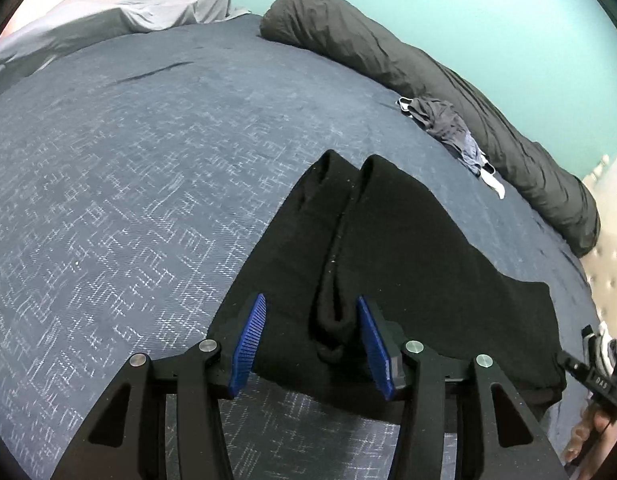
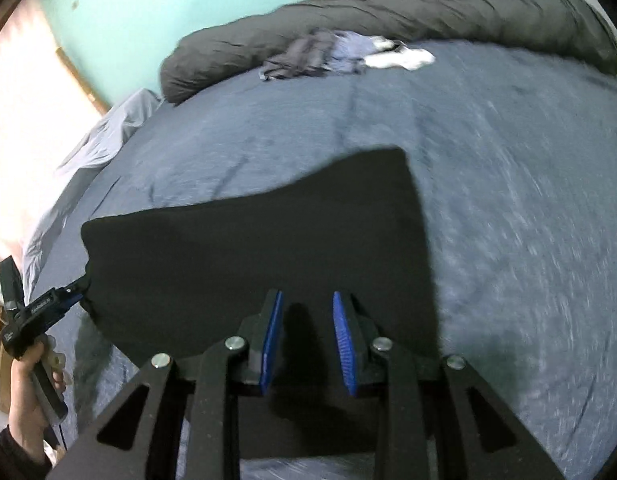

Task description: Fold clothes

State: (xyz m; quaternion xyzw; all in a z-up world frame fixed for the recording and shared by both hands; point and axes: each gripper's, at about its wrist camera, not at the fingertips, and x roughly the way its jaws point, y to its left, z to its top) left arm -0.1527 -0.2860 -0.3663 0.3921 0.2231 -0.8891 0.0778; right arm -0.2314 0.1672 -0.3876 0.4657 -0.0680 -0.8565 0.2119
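A black garment (image 1: 388, 256) lies on the bed (image 1: 128, 184), spreading toward twelve o'clock from both tools. The left hand-held gripper (image 1: 312, 344) stands released, a raised fold of the cloth between its blue pads (image 1: 248, 348) — untouched by them. The right hand-held gripper (image 2: 308, 340) is half-parted over the garment's near edge; whether it grips the cloth I cannot tell.

Matt black cloth garment (image 1: 388, 248); woven bedspread (image 1: 128, 200)
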